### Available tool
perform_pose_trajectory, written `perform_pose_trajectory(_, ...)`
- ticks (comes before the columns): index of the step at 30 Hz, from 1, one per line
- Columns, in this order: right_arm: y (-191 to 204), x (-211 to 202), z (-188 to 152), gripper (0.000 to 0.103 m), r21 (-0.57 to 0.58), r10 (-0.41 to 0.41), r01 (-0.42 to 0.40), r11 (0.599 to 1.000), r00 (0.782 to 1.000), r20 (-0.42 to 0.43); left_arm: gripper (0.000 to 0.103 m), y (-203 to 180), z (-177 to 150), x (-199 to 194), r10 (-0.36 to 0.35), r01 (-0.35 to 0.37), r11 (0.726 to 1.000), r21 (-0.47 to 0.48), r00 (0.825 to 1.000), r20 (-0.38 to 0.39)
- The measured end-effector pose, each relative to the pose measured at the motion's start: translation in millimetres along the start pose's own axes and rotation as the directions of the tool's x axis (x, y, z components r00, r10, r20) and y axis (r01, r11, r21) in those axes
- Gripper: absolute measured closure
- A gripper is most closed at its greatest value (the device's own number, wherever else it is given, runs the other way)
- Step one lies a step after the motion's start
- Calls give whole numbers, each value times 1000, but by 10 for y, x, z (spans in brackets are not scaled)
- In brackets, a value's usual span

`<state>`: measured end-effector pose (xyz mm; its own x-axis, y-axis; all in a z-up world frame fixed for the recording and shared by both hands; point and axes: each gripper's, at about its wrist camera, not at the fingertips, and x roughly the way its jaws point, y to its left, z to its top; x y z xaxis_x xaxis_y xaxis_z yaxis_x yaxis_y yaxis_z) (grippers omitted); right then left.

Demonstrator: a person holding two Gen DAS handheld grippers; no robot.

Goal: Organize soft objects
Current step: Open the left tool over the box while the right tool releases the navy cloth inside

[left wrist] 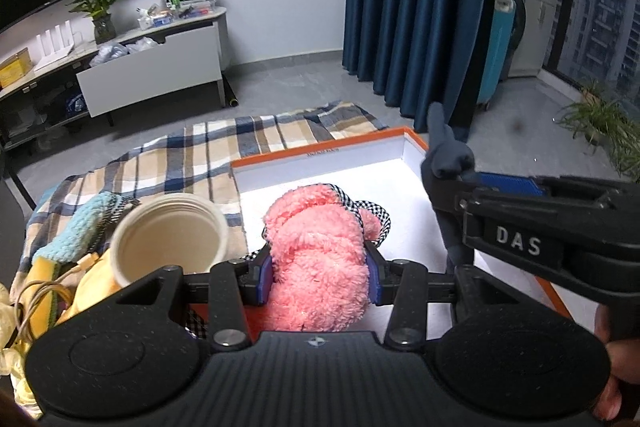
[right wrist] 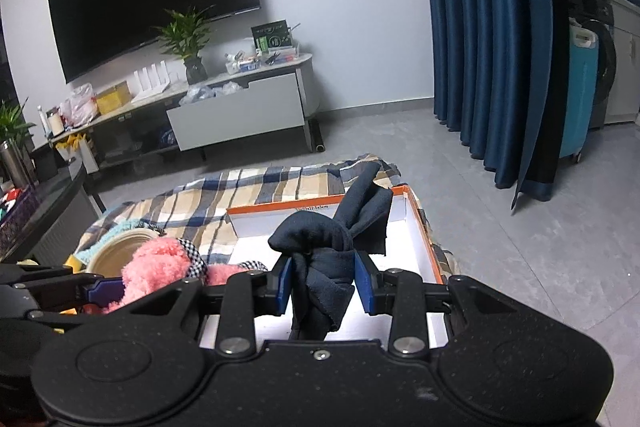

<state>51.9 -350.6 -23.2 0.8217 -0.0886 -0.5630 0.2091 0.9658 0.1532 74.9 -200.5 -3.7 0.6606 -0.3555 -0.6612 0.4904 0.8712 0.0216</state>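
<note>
A pink fluffy plush piece with checkered trim (left wrist: 316, 247) is pinched between the blue pads of my left gripper (left wrist: 320, 279), held over a white box with an orange rim (left wrist: 320, 163). My right gripper (right wrist: 325, 287) is shut on a knotted dark navy cloth (right wrist: 320, 251), also above the box (right wrist: 260, 223). In the left wrist view the right gripper (left wrist: 464, 179) comes in from the right with the navy cloth (left wrist: 448, 155) sticking up. In the right wrist view the left gripper (right wrist: 116, 287) and the pink plush (right wrist: 156, 267) show at the left.
The box lies on a plaid blanket (left wrist: 192, 155) on the floor. Left of it sit a paper bowl (left wrist: 172, 239), a light blue fluffy item (left wrist: 84, 227) and yellow cloths with a cord (left wrist: 44, 299). A TV cabinet (right wrist: 236, 115) and blue curtains (right wrist: 480, 47) stand behind.
</note>
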Motion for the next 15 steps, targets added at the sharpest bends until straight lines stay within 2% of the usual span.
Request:
perform_pose_trajectory(10,-91,315,73,61,9,-4,4,1000,999,-49,58,-72,67,178,-20,20,1000,0,999,-48)
perform_pose_trajectory(12,-118,357,90,60,10,-5,5,1000,998,-55,56,-80,90,219,-22,22,1000,-3,998,-55)
perform_pose_trajectory(14,-143,410,129,52,-1,1,-1,1000,998,-55,51,-75,109,266,-28,27,1000,-13,998,-61)
perform_pose_trajectory(15,-146,434,144,52,-12,1,-2,1000,998,-57,47,-74,118,291,-33,32,999,-19,997,-64)
